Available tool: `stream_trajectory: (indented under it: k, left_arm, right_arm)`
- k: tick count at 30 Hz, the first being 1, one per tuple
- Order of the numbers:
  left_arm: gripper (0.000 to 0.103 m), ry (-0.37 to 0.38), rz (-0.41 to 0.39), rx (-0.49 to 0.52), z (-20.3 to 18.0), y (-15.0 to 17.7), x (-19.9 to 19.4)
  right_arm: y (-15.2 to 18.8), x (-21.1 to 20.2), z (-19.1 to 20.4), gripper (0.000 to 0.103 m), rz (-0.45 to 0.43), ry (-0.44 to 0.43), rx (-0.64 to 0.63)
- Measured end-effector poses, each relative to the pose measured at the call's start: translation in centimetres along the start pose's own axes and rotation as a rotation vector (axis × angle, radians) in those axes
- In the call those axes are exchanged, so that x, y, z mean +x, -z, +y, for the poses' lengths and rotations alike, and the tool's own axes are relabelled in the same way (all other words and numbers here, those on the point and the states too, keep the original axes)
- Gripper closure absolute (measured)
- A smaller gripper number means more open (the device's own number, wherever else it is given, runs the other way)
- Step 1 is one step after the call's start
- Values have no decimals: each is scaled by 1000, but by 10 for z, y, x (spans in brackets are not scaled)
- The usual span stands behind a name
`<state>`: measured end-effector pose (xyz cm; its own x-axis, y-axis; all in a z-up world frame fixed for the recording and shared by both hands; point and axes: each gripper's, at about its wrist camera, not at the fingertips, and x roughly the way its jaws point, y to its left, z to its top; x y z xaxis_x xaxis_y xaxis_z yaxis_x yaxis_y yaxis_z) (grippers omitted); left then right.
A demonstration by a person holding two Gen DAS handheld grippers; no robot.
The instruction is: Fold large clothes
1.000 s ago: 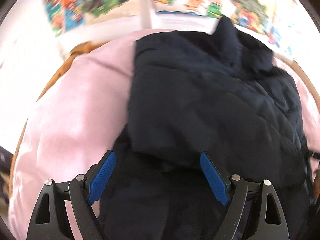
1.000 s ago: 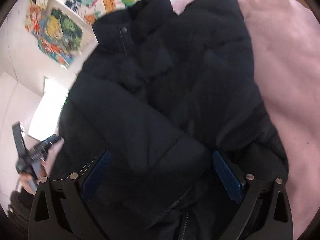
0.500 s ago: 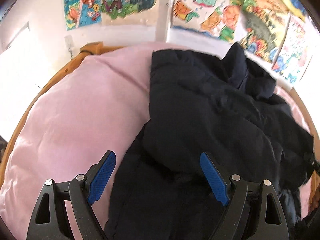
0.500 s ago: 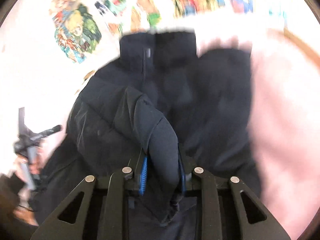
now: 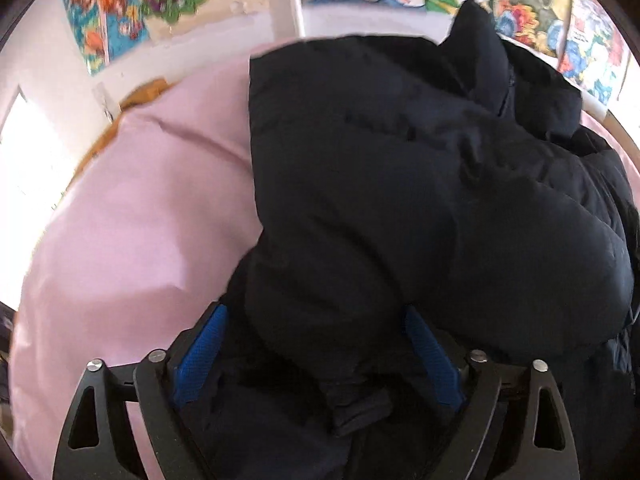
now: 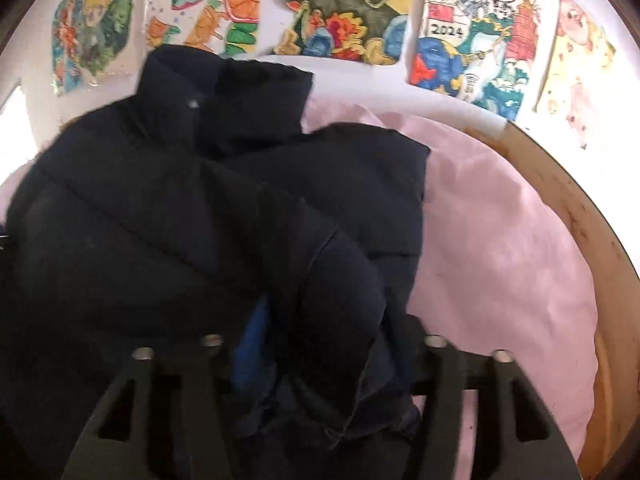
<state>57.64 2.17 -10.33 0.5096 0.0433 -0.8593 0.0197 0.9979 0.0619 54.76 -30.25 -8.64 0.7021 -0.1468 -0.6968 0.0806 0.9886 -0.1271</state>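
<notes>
A dark navy puffer jacket [image 5: 400,200] lies on a pink sheet [image 5: 140,220], its collar at the far end. My left gripper [image 5: 316,352] is open, its blue pads [image 5: 200,356] on either side of a thick fold at the jacket's near edge. In the right wrist view the jacket [image 6: 160,220] fills the left and middle. My right gripper [image 6: 316,360] is shut on a bunched fold of the jacket's near edge, with one blue pad [image 6: 248,356] just showing beside the fabric.
The pink sheet [image 6: 500,260] covers a bed with a wooden rim [image 6: 592,240] on the right. Colourful drawings [image 6: 472,28] hang on the white wall behind. A wooden corner [image 5: 148,90] shows at the far left.
My right gripper closed on the jacket's fold and has swung right with it. My left gripper has moved in, so the near fold sits between its open fingers.
</notes>
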Motion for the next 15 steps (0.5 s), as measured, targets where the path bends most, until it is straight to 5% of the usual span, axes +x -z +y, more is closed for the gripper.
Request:
stream_trajectory:
  k: [8, 12, 15]
  left_arm:
    - [0, 85, 32, -91, 21, 0, 21]
    - [0, 121, -43, -120, 32, 0, -1]
    - [0, 163, -170, -143, 43, -5, -29]
  right_arm:
    - [10, 16, 17, 19, -43, 98, -42]
    - [11, 13, -8, 18, -32, -17, 70]
    - [2, -14, -38, 18, -87, -122, 170]
